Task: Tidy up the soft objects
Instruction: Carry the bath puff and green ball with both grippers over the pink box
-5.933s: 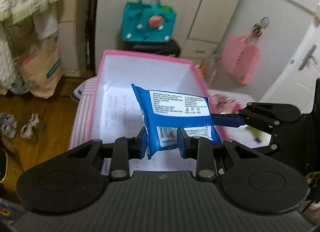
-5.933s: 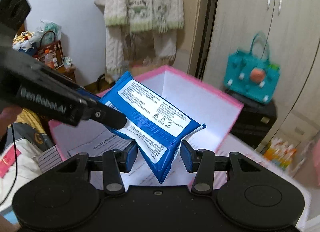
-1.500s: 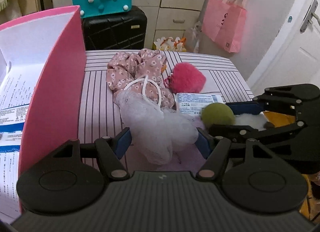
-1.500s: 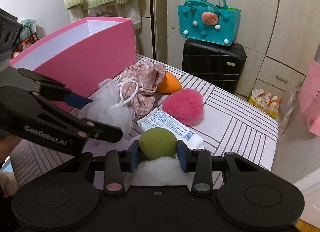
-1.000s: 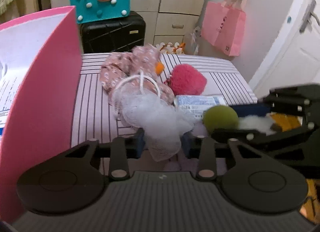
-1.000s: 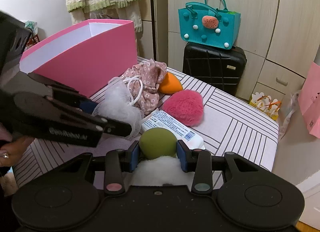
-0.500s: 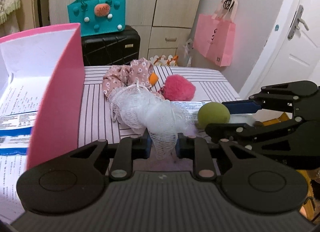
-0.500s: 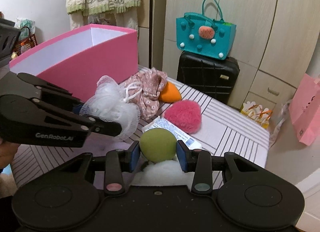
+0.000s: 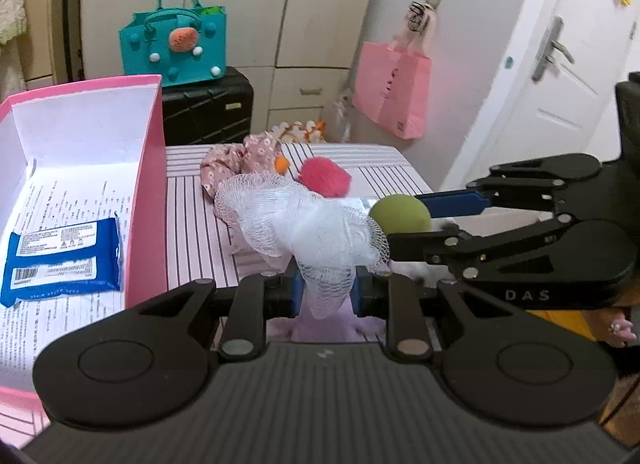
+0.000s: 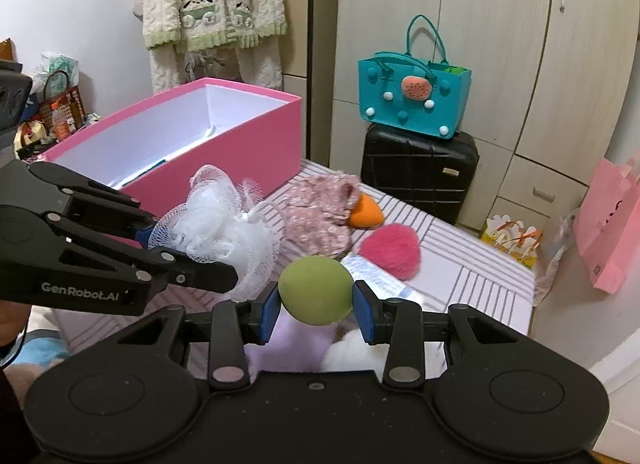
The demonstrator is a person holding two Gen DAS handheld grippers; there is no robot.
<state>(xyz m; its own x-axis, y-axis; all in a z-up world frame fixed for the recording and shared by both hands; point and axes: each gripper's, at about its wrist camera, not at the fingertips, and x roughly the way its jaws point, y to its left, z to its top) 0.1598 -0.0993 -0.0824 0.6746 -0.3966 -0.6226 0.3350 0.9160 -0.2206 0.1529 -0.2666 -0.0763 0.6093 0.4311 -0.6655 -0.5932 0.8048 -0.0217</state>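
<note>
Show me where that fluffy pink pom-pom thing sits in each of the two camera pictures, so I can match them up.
Left wrist view: the pink pom-pom lies on the striped surface just above centre, beyond the white mesh puff.
Right wrist view: it lies right of centre, beside the orange sponge.
Shared landmark: the teal handbag on the black suitcase.

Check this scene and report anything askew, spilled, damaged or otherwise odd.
Nothing looks spilled or damaged. The left gripper holds the white mesh bath pouf and the right gripper the green ball, both lifted off the striped table. The blue wipes pack lies flat in the pink box.
</note>
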